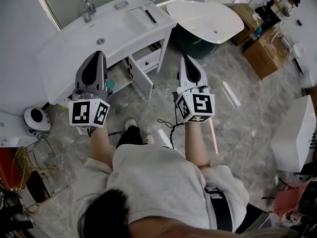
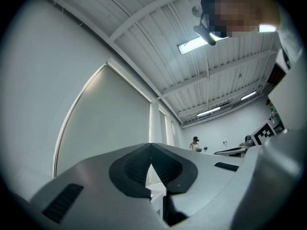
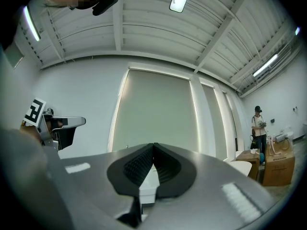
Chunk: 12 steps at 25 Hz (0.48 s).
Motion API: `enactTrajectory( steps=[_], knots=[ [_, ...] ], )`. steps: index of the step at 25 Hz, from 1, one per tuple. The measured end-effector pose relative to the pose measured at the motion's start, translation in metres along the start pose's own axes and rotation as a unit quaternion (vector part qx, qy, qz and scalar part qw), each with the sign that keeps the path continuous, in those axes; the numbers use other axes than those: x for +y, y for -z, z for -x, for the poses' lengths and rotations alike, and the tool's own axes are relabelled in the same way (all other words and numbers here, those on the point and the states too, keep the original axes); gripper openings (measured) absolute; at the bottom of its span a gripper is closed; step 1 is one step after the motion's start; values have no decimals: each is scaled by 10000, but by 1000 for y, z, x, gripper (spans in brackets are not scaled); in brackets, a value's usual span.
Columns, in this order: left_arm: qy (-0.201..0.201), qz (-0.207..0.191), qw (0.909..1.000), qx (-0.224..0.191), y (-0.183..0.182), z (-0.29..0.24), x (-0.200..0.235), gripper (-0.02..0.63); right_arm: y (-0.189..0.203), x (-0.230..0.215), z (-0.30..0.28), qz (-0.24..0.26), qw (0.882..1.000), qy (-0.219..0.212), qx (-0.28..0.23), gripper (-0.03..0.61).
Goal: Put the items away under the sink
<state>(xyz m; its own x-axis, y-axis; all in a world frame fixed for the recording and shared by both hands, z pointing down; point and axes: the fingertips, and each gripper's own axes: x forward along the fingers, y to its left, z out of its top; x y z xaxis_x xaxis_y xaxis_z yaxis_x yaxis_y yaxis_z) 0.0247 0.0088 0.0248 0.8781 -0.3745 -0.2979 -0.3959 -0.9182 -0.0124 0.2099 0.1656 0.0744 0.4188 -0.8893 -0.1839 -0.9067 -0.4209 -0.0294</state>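
Ok, both grippers are up in front of the person, pointing twd the white sink vanity (image 1: 69, 46). Left gripper (image 1: 98, 56) jaws are closed tip to tip w/ nothing btwn them. Right gripper (image 1: 188, 59) is the same, closed & empty. On the vanity top lie a dark slim item (image 1: 151, 17) and a small grey dish (image 1: 121, 5), near the faucet (image 1: 88, 8). The cabinet door (image 1: 141, 78) under the sink is open, w/ a teal obj (image 1: 110, 84) at the opening just beside the left gripper.

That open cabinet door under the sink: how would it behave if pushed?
The cabinet door looks like a rigid flat panel, so it likely won't flex. It seems hinged to the vanity, so a push would probably swing it, not slide it.
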Motion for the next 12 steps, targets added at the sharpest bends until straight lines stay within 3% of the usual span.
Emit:
enactTrajectory(
  steps=[12],
  knots=[
    [102,125,9999,-43,35,-77,32,6,25,-30,-73,-6,9999,106,128,12]
  ],
)
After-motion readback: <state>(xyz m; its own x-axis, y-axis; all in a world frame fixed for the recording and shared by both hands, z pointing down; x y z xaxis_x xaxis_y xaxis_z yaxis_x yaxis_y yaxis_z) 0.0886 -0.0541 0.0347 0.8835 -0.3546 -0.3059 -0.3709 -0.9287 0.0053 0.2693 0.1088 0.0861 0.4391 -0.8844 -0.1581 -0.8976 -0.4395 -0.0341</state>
